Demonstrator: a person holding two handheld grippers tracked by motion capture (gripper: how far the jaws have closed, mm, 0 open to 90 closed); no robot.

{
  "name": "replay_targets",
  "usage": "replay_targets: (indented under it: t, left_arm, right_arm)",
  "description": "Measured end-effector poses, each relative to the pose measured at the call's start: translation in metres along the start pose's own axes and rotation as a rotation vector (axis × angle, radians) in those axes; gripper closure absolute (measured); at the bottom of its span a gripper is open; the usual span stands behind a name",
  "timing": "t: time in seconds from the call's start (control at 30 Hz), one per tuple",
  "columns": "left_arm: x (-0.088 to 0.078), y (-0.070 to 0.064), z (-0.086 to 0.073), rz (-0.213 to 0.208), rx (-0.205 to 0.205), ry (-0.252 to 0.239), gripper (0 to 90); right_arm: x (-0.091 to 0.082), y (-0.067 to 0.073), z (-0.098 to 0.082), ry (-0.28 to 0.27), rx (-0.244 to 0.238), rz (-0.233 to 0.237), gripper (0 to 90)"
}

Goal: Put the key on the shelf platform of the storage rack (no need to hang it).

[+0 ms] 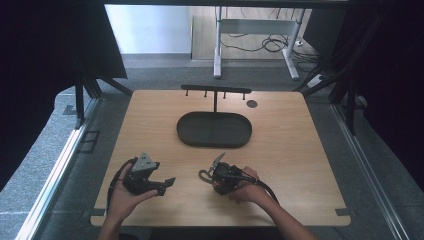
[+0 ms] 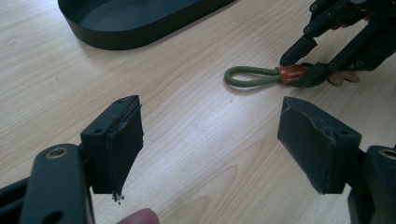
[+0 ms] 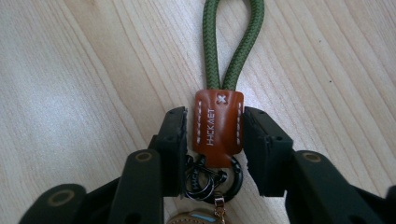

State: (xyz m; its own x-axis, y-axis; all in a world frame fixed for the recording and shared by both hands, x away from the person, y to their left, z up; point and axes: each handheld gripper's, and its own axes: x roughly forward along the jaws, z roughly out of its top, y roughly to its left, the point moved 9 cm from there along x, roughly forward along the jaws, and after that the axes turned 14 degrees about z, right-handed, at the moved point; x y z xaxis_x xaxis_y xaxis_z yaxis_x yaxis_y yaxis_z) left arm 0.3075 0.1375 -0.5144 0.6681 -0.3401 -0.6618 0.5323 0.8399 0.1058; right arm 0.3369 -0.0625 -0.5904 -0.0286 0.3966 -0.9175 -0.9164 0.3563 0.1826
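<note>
The right claw [image 3: 215, 140] is closing around a keychain [image 3: 218, 126], its jaws pinching the brown leather tab, with the green cord loop [image 3: 233, 42] stretching ahead on the table [image 1: 300, 150]. The left claw [image 2: 210, 144] waits wide and empty just beside it. Grasping seems underway; next likely a lift toward the dark oval tray [image 1: 186, 131] beyond, which holds nothing.

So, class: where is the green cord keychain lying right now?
The keychain lies on the table, near its front edge and right of centre in the high view, in front of the black tray, its leather tab between the right gripper jaws.
</note>
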Motion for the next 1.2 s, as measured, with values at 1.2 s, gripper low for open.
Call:
replay_targets:
  t: [1.2]
  left_arm:
    - [-0.001,-0.001,0.000,0.002,-0.001,0.000,22.7]
  right_arm:
    - [-0.072,-0.004,0.006,-0.125,0.030,-0.007,66.2]
